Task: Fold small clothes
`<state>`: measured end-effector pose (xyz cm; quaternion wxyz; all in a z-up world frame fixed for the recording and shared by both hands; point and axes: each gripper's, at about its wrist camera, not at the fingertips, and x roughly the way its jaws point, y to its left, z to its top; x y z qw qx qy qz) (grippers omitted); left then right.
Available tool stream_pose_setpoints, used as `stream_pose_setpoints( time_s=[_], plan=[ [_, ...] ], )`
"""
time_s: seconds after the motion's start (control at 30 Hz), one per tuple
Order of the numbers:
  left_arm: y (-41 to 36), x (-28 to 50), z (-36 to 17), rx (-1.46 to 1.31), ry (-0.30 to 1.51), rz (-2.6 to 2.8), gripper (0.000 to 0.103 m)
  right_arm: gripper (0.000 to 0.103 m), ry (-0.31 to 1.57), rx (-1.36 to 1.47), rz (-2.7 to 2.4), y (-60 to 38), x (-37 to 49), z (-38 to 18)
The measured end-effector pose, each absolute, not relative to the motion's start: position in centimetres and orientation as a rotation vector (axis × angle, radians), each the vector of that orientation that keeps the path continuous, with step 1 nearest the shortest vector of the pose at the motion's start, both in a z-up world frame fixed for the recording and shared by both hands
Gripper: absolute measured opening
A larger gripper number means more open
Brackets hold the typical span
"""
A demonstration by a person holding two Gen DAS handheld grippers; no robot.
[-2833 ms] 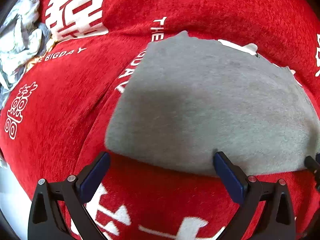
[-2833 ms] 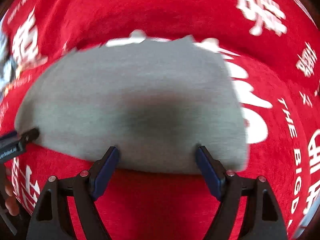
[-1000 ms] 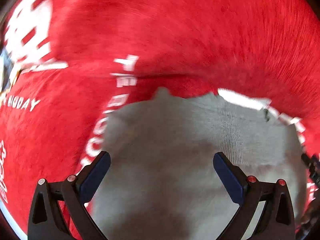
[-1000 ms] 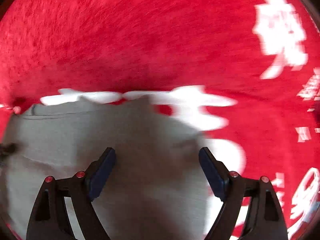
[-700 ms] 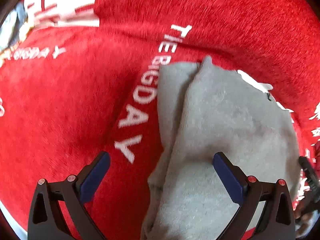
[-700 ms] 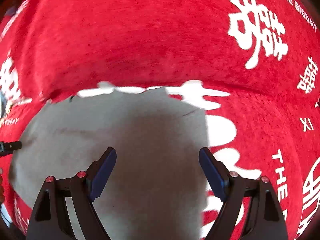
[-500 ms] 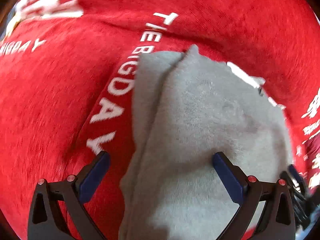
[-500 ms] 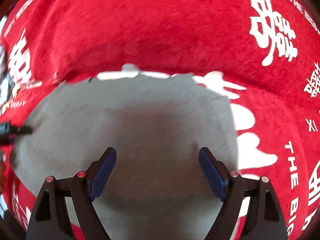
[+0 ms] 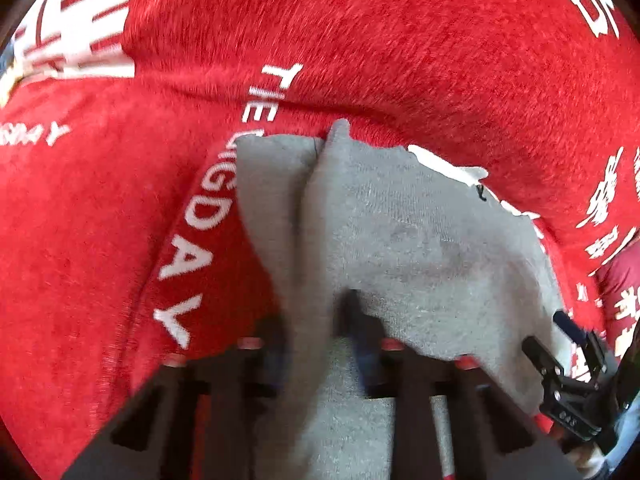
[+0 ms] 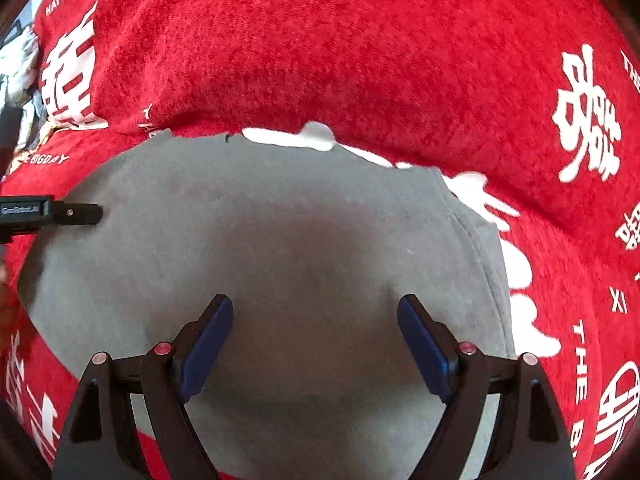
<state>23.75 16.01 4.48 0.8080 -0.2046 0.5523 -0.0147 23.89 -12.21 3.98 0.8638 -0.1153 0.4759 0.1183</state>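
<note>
A grey garment (image 9: 420, 248) lies on a red cloth (image 9: 360, 40) with white lettering. In the left wrist view my left gripper (image 9: 316, 320) is blurred, its fingers close together on the garment's left edge, where a fold of grey fabric (image 9: 276, 184) stands up. In the right wrist view the grey garment (image 10: 280, 240) spreads flat and my right gripper (image 10: 314, 328) hovers wide open over its near part, empty. The left gripper's tip (image 10: 76, 213) shows at the garment's left edge, and the right gripper (image 9: 568, 360) shows at the right edge of the left wrist view.
The red cloth (image 10: 360, 40) covers the whole surface, with a raised ridge behind the garment. A pile of white and grey clothes (image 10: 20, 76) lies at the far left edge.
My left gripper's fingers have closed together on the garment's left edge, which has lifted into a fold. The right gripper stays open and has drawn back slightly over the garment.
</note>
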Motion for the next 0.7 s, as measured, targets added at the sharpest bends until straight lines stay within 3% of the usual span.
stream_pose_setpoints(
  time_s=[0.17, 0.4, 0.7],
  plan=[
    [15.5, 23.9, 6.2, -0.415, 1.178, -0.009, 0.014, 0.088, 1.086, -0.259, 0.25, -10.4, 26.3, 2.1],
    [12.4, 24.3, 10.5, -0.342, 1.132, -0.058, 0.013, 0.09, 1.057, -0.221, 0.204, -12.6, 26.2, 3.8],
    [3.0, 26.3, 16.0, -0.223, 1.13, -0.118, 0.013, 0.09, 1.074, -0.13, 0.148, -19.8, 24.7, 4.1]
  ],
)
